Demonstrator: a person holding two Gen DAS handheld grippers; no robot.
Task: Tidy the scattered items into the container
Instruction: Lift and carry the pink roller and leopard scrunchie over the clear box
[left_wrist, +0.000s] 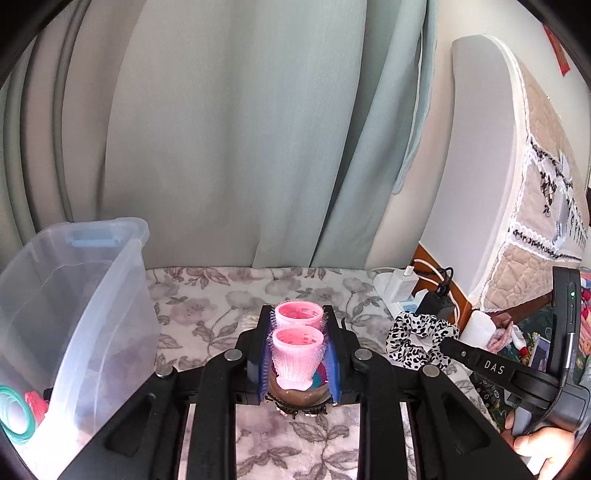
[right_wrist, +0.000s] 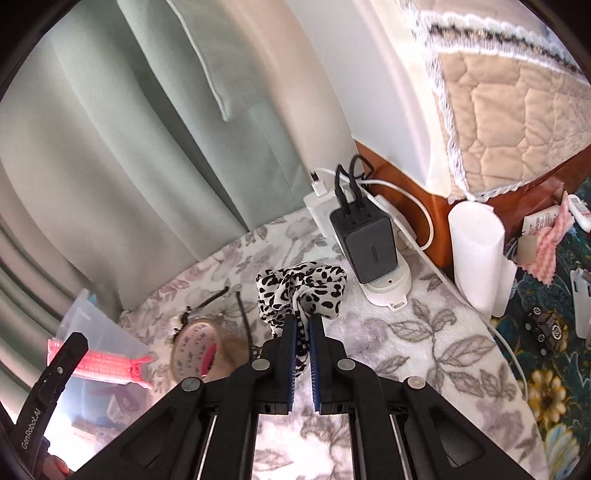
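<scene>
Two pink hair rollers sit pinched between the blue pads of our left gripper, one behind the other, raised above the floral cloth. Under them lies a brown round item that we cannot identify with certainty. Our right gripper has its jaws closed tight on a black-and-white spotted scrunchie, whose bulk fans out beyond the fingertips. To the left of that gripper lie a roll of tape and a thin black hair pin on the cloth. The clear plastic container stands at the left edge of the table, with teal rings and something red in it. Beyond the scrunchie, a dark charger is plugged into a white power strip, near the pale green curtain.
</scene>
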